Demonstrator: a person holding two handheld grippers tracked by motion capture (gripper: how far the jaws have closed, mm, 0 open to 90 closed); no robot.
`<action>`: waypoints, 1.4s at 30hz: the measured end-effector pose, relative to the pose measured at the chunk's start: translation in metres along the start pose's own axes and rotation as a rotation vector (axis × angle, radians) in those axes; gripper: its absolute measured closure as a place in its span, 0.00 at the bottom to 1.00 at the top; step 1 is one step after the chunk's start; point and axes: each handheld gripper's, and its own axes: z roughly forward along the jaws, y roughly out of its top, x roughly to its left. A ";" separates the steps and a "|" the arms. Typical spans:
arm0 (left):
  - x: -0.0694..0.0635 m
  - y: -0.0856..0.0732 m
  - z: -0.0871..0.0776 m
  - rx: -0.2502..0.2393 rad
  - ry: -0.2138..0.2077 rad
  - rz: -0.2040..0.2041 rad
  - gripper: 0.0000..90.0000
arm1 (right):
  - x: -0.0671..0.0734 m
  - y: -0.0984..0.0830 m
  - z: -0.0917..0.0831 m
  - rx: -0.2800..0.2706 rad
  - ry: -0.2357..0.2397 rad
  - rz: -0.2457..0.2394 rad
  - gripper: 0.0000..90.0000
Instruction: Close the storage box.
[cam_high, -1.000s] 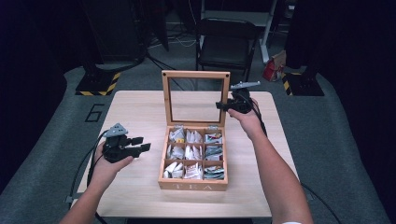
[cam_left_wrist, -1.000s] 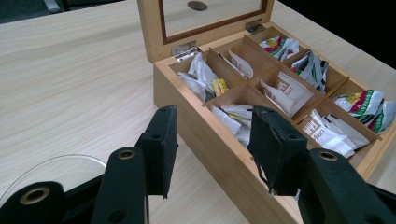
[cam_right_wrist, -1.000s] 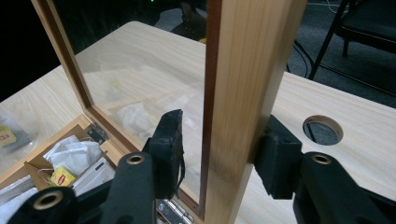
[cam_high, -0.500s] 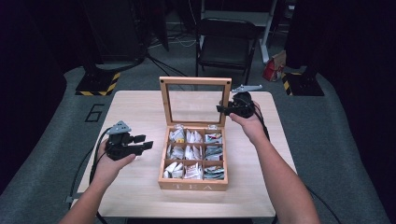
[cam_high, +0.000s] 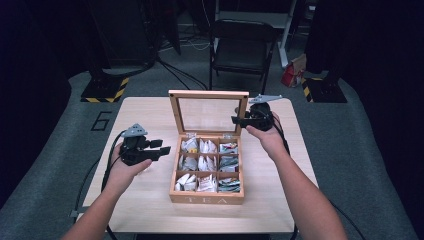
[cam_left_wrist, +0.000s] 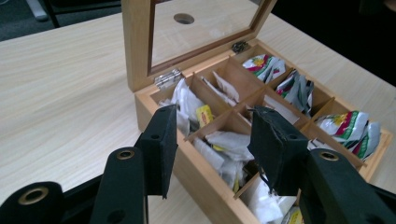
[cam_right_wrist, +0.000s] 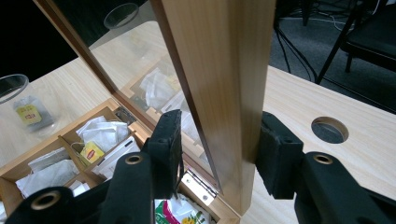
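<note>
**Right gripper straddles the raised lid's side rail**

Right gripper (cam_high: 239, 120) sits at the lid (cam_high: 209, 114) of the wooden tea box (cam_high: 207, 194), at about 1 o'clock from the desk's centre in the high view. Its own view shows the lid's wooden side rail (cam_right_wrist: 219, 93) standing between the two black jaws. The right pad lies against the rail's outer face, while a sliver of space shows between the left pad and the glass side. The jaws have just been opening, so the hold on the rail is loosened, not clamped. The lid stands upright on its hinges (cam_right_wrist: 198, 184), with its glass pane (cam_high: 207, 114) facing the person.

Left gripper (cam_high: 162, 150) hangs just beside the box at 9 o'clock of it, pointing toward its left wall. Its jaws stand apart with nothing between them. In its own view the near edge of the box and the front compartments lie just beyond the fingertips (cam_left_wrist: 161, 144), apart from them.

The box rests near the middle of the desk (cam_high: 145, 107), and its base is divided into nine compartments filled with tea bags (cam_high: 199, 165). White sachets fill the left and middle columns; green and red packets (cam_left_wrist: 352, 128) fill the column on the side of the right gripper. In the right gripper view, a clear glass (cam_right_wrist: 18, 100) with a yellow-tagged bag inside shows through the pane at 10 o'clock.
</note>
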 end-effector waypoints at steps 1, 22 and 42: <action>0.000 0.000 0.000 0.000 0.000 0.000 0.57 | 0.000 0.000 0.000 0.000 0.000 0.000 0.61; 0.018 0.048 0.016 -0.025 0.016 -0.007 0.59 | 0.015 -0.015 -0.011 -0.030 -0.008 -0.070 0.60; 0.007 0.085 0.009 -0.059 0.037 0.057 0.65 | 0.017 -0.022 -0.015 -0.057 -0.001 -0.075 0.60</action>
